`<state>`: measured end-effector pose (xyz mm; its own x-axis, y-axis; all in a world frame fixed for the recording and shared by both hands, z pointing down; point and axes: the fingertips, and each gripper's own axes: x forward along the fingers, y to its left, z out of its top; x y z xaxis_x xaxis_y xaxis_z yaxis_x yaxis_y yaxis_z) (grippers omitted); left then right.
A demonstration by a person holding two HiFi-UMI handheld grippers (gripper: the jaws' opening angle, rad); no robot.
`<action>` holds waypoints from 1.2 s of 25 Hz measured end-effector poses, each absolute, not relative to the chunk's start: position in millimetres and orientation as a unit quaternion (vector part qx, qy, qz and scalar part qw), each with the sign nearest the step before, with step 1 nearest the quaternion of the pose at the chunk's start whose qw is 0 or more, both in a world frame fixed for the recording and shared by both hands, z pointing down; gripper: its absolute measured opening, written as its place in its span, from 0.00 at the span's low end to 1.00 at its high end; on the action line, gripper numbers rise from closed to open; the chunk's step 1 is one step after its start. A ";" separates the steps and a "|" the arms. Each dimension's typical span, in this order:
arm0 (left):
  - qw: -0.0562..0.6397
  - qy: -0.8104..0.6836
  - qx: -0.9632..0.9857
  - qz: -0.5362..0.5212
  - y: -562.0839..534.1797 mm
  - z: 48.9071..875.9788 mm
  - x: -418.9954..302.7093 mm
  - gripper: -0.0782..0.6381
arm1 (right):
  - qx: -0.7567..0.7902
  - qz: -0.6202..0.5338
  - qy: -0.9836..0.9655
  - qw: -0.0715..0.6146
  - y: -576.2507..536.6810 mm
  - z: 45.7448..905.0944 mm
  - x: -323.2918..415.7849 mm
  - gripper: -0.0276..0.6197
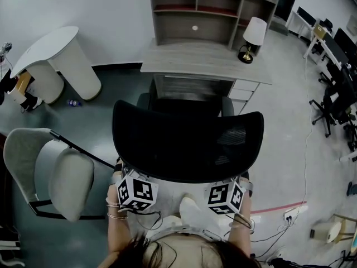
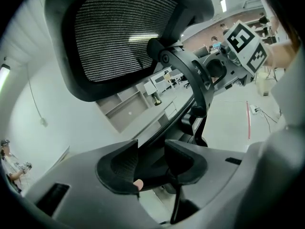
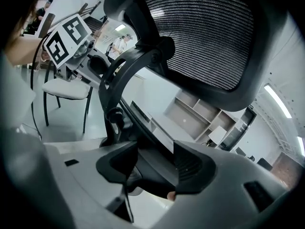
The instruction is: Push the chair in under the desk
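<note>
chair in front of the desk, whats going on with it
A person stands behind the black mesh chair, a tool in each hand. The left tongs and the right tongs each grip the lower edge of the chair's back. The chair faces the grey desk. Its front has reached the desk's edge, but most of it is out in the open, so it is not yet pushed in.
</note>
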<state>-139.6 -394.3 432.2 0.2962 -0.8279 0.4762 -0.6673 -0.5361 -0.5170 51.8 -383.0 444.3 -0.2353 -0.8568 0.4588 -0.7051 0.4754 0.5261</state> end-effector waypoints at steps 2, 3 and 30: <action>0.110 0.470 -0.797 -0.363 -398.0 431.6 -139.0 0.34 | 0.501 -0.107 -0.780 0.360 -386.8 443.6 52.5 0.39; 0.110 0.472 -0.797 -0.361 -400.6 431.0 -138.7 0.34 | 0.501 -0.108 -0.780 0.360 -389.3 442.9 52.7 0.39; 0.103 0.482 -0.796 -0.351 -454.3 428.6 -138.2 0.34 | 0.492 -0.123 -0.788 0.350 -445.2 440.9 54.0 0.39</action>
